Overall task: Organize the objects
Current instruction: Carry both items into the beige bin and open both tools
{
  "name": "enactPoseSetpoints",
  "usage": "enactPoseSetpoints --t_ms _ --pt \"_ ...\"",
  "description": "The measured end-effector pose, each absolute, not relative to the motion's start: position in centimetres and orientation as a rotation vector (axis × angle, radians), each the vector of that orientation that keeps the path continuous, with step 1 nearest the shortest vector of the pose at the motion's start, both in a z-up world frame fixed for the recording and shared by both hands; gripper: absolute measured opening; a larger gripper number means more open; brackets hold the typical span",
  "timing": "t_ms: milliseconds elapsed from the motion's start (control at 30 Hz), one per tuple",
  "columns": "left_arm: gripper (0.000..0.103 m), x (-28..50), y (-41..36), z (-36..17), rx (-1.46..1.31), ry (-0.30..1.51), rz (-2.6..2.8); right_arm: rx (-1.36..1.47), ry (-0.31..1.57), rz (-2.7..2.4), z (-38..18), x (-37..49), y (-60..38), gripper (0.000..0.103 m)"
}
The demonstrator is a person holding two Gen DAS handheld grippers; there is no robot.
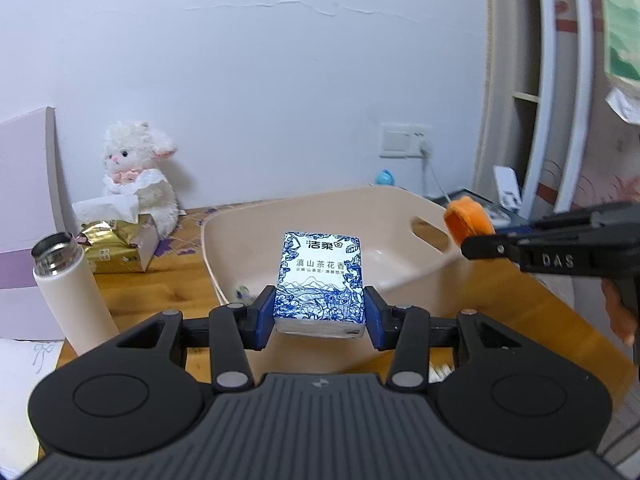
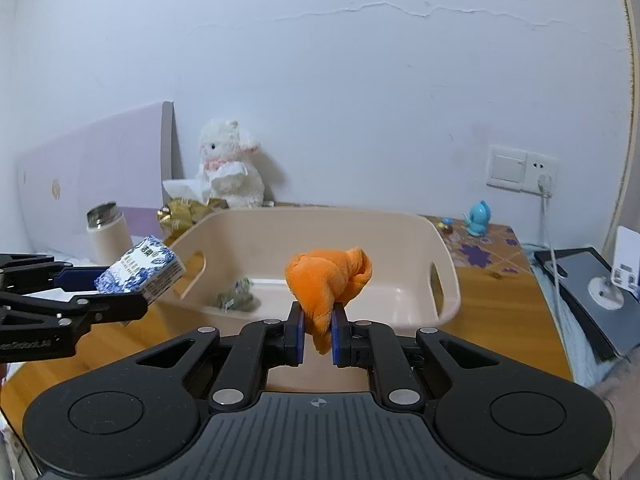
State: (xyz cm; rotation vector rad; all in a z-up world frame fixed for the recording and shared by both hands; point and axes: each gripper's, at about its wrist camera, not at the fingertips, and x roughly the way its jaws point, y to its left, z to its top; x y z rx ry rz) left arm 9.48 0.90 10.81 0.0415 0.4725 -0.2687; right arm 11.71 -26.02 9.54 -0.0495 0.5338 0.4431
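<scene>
The tissue pack (image 1: 320, 280) was clamped in the left gripper (image 1: 320, 316), long axis pointing ahead, over the near rim of the beige bin (image 1: 394, 216). The orange plush (image 2: 326, 284) was pinched in the right gripper (image 2: 318, 336), likewise just short of the bin, which lay directly ahead of both.

Right gripper (image 2: 317, 336) jaws clamping orange plush (image 2: 326, 284), beige basin (image 2: 448, 276) beyond

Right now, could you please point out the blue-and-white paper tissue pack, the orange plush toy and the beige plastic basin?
Blue-and-white paper tissue pack (image 1: 320, 276): left wrist view, on its printed top face.
Orange plush toy (image 2: 326, 280): right wrist view, on its rounded body.
Beige plastic basin (image 2: 446, 256): right wrist view, on its right rim.
</scene>
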Motion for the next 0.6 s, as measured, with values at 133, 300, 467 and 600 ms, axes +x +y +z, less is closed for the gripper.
enactPoseSetpoints --t_ms 133,300,467,600 --pt "0.047 13.0 1.1 10.9 0.020 0.502 -0.221 -0.045 0.536 0.444 9.6 14.2 -24.5 0.013" --pt "0.047 16.7 0.6 9.2 0.040 0.565 -0.166 -0.046 0.584 0.431 8.1 16.9 -22.6 0.013" --pt "0.047 18.5 -0.1 6.9 0.083 0.600 -0.125 -0.058 0.642 0.413 6.1 18.5 -21.7 0.013" --pt "0.048 18.8 -0.8 6.8 0.116 0.603 -0.111 -0.055 0.656 0.400 5.3 18.7 -21.8 0.020"
